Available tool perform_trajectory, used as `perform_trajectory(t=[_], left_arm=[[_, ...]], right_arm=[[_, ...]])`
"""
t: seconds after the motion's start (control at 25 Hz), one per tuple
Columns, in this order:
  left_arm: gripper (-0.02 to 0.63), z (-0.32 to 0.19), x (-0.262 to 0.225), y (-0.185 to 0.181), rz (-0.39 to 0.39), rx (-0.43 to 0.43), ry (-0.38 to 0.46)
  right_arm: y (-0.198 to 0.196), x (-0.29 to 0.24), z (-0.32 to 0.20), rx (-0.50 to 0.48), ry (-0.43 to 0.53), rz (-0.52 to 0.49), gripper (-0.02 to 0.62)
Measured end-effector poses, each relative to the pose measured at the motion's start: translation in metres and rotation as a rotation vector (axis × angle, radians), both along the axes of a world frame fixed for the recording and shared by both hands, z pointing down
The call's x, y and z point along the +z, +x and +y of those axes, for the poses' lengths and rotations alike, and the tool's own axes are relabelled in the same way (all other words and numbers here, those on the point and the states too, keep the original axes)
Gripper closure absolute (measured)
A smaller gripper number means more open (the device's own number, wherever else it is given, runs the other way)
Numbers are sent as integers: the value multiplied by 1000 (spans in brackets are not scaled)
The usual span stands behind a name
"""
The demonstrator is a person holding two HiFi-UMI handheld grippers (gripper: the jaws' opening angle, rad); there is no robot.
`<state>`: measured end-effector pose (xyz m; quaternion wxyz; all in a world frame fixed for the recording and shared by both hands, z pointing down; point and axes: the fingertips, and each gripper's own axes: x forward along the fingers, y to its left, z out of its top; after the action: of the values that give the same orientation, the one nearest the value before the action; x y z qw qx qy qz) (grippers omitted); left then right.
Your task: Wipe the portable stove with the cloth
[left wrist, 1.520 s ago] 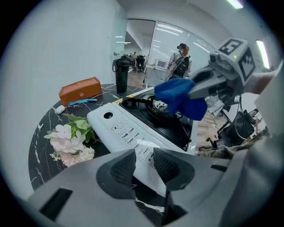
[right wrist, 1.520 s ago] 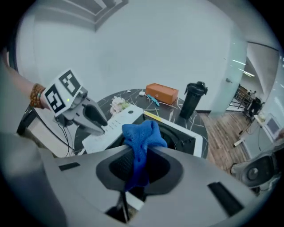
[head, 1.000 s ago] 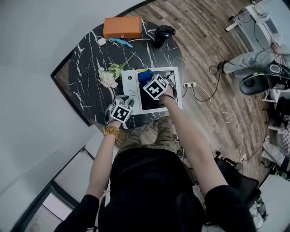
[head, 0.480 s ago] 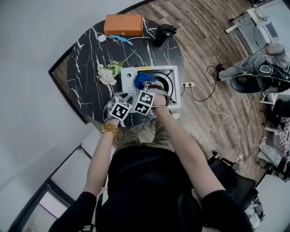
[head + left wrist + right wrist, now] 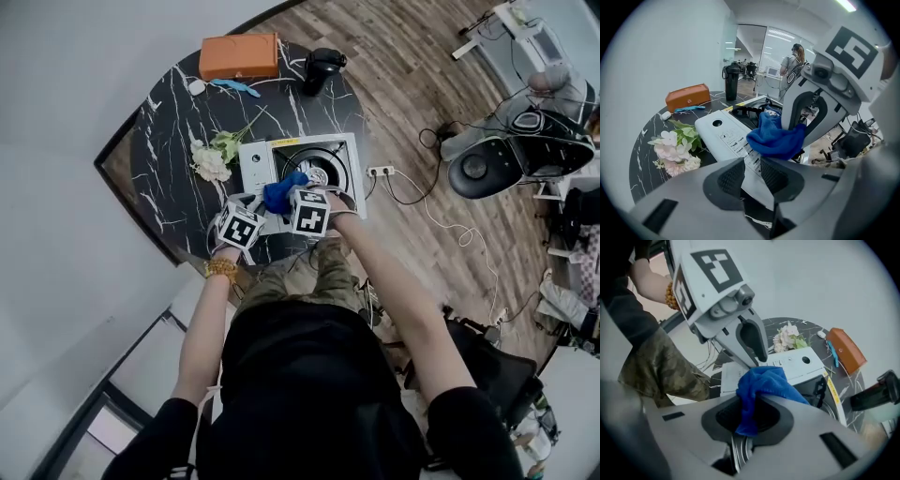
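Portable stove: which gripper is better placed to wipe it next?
Right. The right gripper has its fingers shut on the crumpled blue cloth, held over the white portable stove. The left gripper has no cloth; its fingers appear clamped on the stove's near edge, steadying it.

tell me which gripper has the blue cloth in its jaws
The right gripper: the blue cloth is pinched between its jaws. The left gripper clamps the stove by its white edge instead.
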<state>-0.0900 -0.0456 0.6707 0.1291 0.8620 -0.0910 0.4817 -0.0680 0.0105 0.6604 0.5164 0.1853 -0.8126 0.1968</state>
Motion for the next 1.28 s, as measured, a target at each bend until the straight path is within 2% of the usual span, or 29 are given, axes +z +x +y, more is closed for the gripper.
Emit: perform_trajectory(t=[0.12,0.2,0.24,0.28,0.36,0.4,0.52,0.64,0.8,0.88,1.0,1.08,1.16,1.2,1.28], left_arm=[[495,0,0,1,-5,3,-7],[495,0,-2,1,-3,3,-7],[496,0,-2,1,-2,3,-7],[497,1,-1,0,-1,3,-7],[496,1,-1,-1,2,-1,-5],[495,1,-1,0,4,-4,-2],[496,1,-2,2,1,-12,0],[495,2,-2,4,-15,-10,-6],[495,1,-1,1,-38,1,-2],[495,1,-1,2,-43,3,-13],[495,-1,-2,4,-48,0,-20],[497,-1,-1,4,-45,-5,-24],[497,-3,-1,4,-43,-11,-23],[497,-4,0,3,-45,-13,-22],[497,-4,2,0,-58,-9,-28]], right_arm=[[0,-33,2,10,-64,-174,561],[21,-58,-24,116,7,-233,560],[43,-62,-43,187,69,-190,560],[69,-61,-60,247,130,-105,560],[112,-47,-85,295,185,76,560],[122,-39,-92,299,171,119,560],[116,-15,-99,277,101,138,560],[113,6,-100,200,111,236,561],[127,12,-107,246,42,250,561],[146,13,-106,286,8,285,561],[176,21,-100,289,-2,355,561],[188,22,-98,317,32,357,561],[189,16,-97,354,99,316,561],[188,9,-96,392,145,286,561],[194,-14,-85,550,252,221,560]])
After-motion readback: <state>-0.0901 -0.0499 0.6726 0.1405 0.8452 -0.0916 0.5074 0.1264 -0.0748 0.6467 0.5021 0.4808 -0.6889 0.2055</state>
